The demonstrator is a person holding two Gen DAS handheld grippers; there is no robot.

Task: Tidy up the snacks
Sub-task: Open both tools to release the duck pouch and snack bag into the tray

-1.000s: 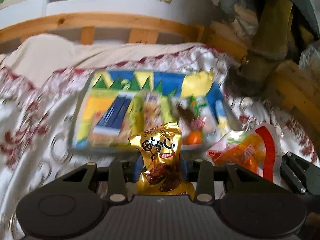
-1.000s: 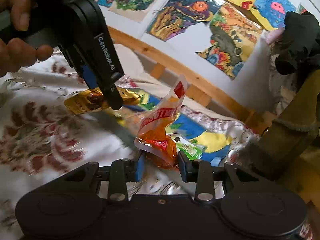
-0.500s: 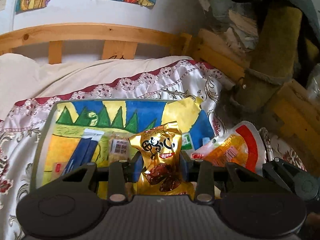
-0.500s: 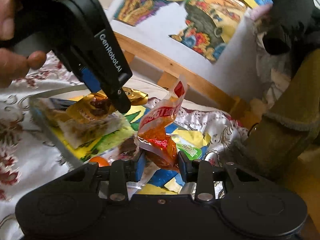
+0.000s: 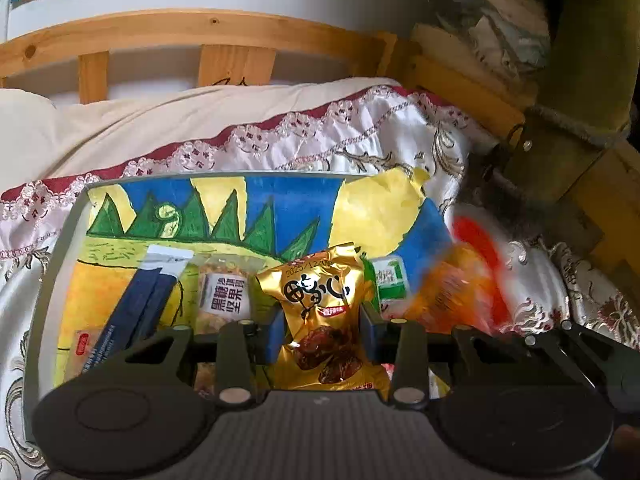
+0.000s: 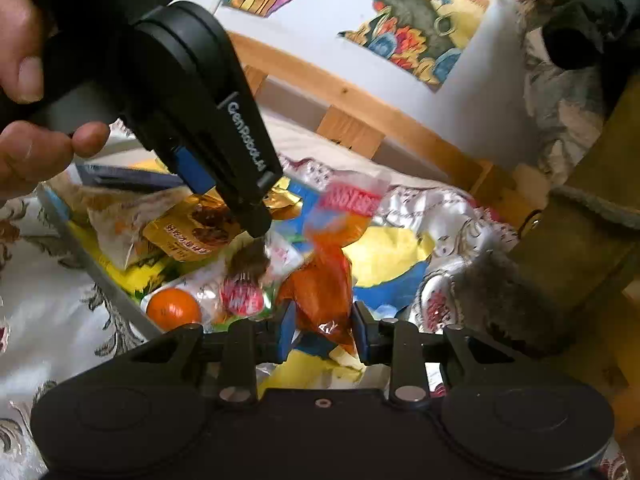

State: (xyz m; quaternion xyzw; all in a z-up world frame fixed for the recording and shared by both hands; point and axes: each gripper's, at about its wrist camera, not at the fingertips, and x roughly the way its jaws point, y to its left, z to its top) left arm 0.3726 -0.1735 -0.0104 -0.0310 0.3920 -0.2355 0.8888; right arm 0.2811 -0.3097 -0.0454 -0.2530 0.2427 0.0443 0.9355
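Filling the middle of the left wrist view is the painted tray (image 5: 256, 204), with a "黑糖坚果" packet (image 5: 226, 296) lying on it. Low centre, the left gripper (image 5: 322, 332) clamps a gold snack bag (image 5: 320, 300). "GenRobot.AI" shows on its side in the right wrist view, where the right gripper (image 6: 323, 330), jaws just closing, pinches a blurry orange packet (image 6: 326, 280).

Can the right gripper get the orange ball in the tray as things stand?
Probably not yet. The right gripper has its fingers shut on the orange packet. The orange ball lies uncovered in the tray, so the way looks free once the packet is dropped.
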